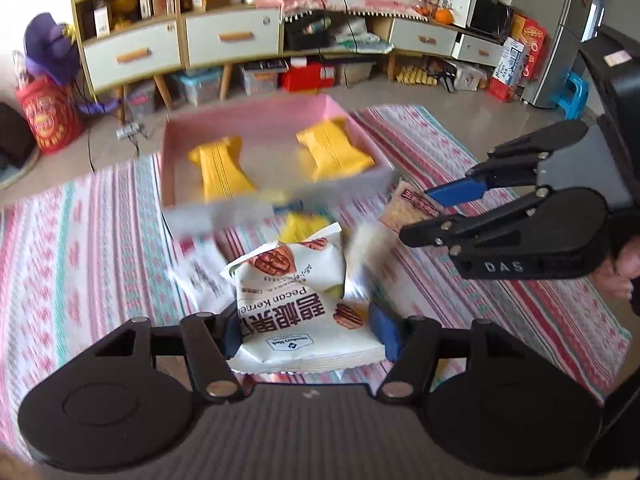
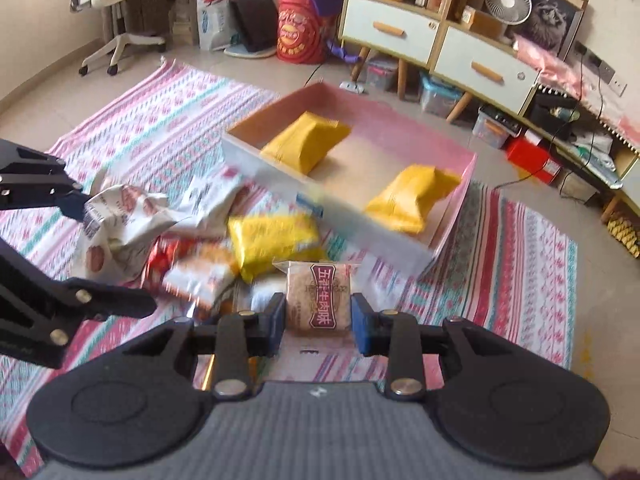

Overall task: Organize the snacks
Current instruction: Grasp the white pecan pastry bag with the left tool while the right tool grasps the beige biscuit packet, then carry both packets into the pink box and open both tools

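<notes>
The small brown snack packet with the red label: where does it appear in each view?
Left wrist view: right of centre, in the right gripper, small brown snack packet.
Right wrist view: bottom centre, between the fingers.
Shared landmark: pink box.

A white crinkled foil packet printed with pecan halves (image 1: 308, 320) is pinched between blue pads, lifted off the striped pink mat. A small clear-wrapped brown biscuit square (image 2: 319, 304) is likewise clamped. Two yellow pillow packets (image 2: 306, 146) (image 2: 412, 198) lie apart inside the shallow pink cardboard tray (image 2: 460, 200); another yellow packet (image 2: 276, 242) lies just outside it among blurred wrappers.
</notes>
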`<act>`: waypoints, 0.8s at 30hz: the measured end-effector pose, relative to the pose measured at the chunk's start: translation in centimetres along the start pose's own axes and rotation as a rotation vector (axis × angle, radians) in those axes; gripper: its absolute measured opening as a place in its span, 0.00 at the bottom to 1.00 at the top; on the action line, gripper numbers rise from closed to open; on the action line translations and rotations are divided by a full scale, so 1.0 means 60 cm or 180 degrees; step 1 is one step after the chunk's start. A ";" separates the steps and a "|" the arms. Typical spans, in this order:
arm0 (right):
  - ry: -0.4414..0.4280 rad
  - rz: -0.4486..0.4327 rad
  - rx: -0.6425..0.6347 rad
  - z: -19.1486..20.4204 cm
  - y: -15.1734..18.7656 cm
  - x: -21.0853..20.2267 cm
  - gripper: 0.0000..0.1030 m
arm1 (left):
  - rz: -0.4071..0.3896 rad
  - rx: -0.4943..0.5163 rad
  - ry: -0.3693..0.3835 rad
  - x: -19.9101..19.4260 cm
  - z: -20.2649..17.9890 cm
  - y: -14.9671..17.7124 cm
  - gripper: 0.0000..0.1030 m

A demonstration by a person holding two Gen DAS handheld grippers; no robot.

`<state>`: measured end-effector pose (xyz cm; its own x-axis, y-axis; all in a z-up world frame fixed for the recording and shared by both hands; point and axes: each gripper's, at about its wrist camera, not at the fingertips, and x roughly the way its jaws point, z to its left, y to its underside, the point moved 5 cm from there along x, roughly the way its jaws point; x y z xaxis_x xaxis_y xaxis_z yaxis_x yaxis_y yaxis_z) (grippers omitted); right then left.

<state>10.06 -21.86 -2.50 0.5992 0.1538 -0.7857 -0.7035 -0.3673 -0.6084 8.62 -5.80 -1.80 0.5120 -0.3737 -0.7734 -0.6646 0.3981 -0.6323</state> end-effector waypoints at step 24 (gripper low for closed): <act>0.0158 -0.0149 0.0473 -0.129 -0.131 0.140 0.30 | -0.0041 0.0175 -0.0092 0.175 0.027 -0.172 0.68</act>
<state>23.56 -24.80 -3.45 0.6482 0.1205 -0.7519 -0.7210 -0.2205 -0.6569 21.72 -12.48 -3.50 0.5364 -0.3552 -0.7656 -0.6273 0.4391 -0.6432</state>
